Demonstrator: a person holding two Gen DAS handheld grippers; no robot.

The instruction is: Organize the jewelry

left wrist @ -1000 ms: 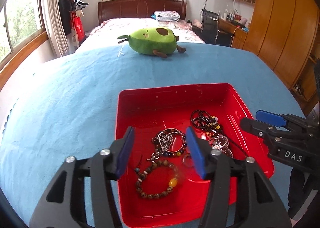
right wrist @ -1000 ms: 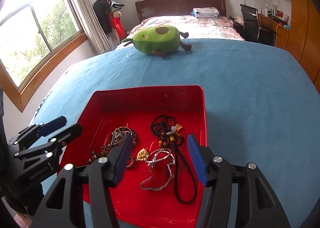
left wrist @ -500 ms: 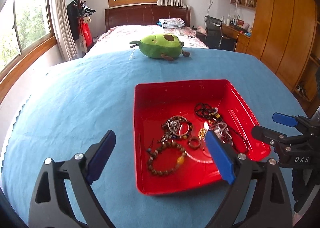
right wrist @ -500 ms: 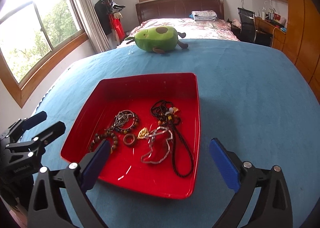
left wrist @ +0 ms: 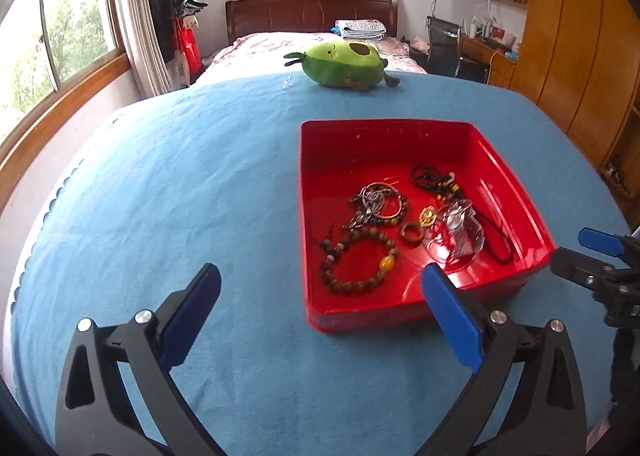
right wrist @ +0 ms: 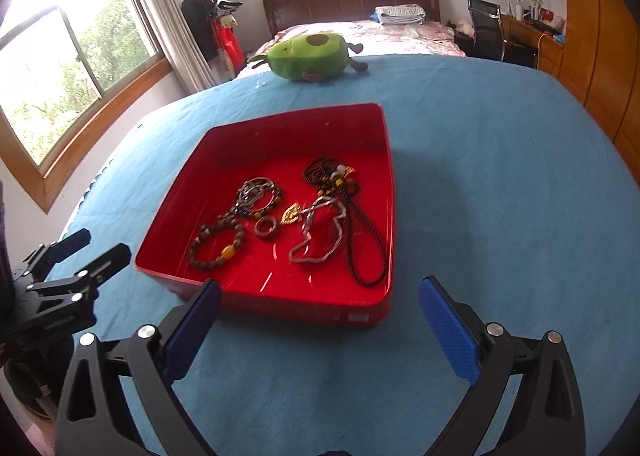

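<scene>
A red tray (left wrist: 384,124) (right wrist: 288,112) lies on the blue cloth with jewelry inside. In it are a brown beaded bracelet (left wrist: 356,260) (right wrist: 218,242), a ring (left wrist: 412,234) (right wrist: 267,227), a gold pendant (left wrist: 428,216) (right wrist: 292,214), a silver chain (right wrist: 320,232), a black cord necklace (right wrist: 360,240) and tangled bangles (left wrist: 378,202). My left gripper (left wrist: 320,276) hangs before the tray's near left corner, its jaws opening with nothing gripped. My right gripper (right wrist: 320,289) stands open and empty at the tray's near edge.
A green avocado plush (left wrist: 344,64) (right wrist: 312,56) lies at the far edge of the blue cloth (left wrist: 180,184). Beyond it are a bed, windows on the left and a wooden wardrobe on the right. Each gripper shows at the side of the other's view.
Both grippers drew back from over the tray to its near edge. Their jaws spread from half closed to wide. The jewelry stayed in place.
</scene>
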